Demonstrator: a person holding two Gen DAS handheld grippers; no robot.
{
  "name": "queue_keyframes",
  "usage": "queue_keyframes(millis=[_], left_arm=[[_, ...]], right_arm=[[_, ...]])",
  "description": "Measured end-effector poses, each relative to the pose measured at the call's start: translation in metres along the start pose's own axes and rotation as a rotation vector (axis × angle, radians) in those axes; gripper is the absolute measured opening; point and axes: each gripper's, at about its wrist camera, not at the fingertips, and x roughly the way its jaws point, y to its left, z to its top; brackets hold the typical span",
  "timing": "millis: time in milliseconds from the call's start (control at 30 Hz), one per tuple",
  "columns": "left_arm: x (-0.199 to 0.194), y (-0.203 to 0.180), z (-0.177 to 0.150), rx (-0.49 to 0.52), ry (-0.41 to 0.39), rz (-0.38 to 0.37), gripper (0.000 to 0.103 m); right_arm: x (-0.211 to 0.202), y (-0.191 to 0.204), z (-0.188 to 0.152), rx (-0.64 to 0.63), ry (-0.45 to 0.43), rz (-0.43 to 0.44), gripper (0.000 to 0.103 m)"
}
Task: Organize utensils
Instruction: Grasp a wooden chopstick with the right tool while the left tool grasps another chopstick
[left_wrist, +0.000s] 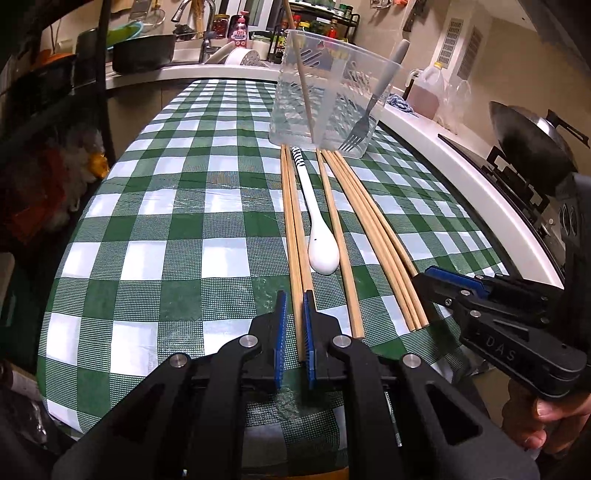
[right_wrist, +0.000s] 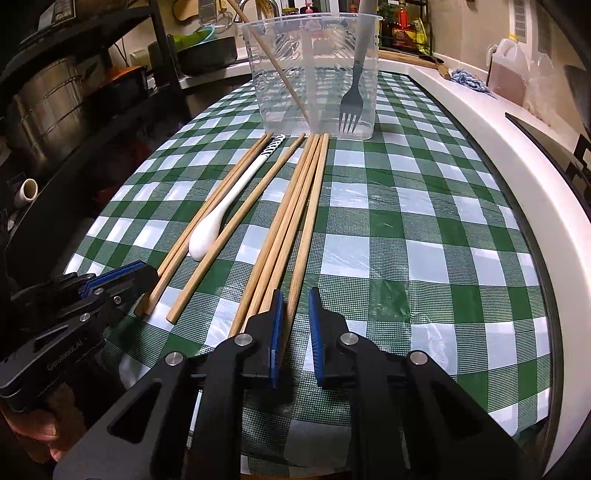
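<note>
Green-and-white check oilcloth covers the worktop (left_wrist: 166, 206), and everything I'm sorting lies on it. At the far end stands the clear plastic tub (left_wrist: 325, 99), upright, w/ one wooden stick and a grey-handled fork (left_wrist: 373, 107) already leaning inside, tines down.

In front of the tub, running toward me: a pair of bamboo chopsticks (left_wrist: 293, 236), the white ceramic spoon (left_wrist: 319, 225), a single chopstick, then a bundle of four (right_wrist: 295, 214) touching side by side.

My left tongs (left_wrist: 294, 321) are clenched around the near end of the left-hand pair; pads look to be pressing on the sticks. My right tongs (right_wrist: 295, 317) are nearly closed on the outermost stick of the bundle; it sits against the left pad, but there's a gap on the other side, so I can't call it a firm grip.

Handling, my guess: chopsticks are light, stiff, smooth, apt to roll or pivot if held at the very tip, so grip a bit further in. Spoon is glazed, slippery, breakable; take it mid-handle.

Hard to see: stick ends vanish under both tongs, the tub's rim is cut off in the right view, and fisheye bends the worktop edges.
</note>
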Motion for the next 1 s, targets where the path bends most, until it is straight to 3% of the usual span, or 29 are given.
queue_keyframes(millis=[267,700,1000], left_arm=[[-0.002,-0.007,-0.003,0.042,-0.02,0.064,0.009],[0.0,-0.01,-0.005,0.064,-0.019,0.084,0.01],[-0.003,0.006,-0.003,0.007,-0.029,0.12,0.006]], right_arm=[[-0.001,0.002,-0.001,-0.028,-0.006,-0.065,0.009],[-0.003,-0.011,0.0,0.017,-0.005,-0.132,0.005],[-0.006,-0.023,-0.001,0.067,0.001,-0.144,0.005]])
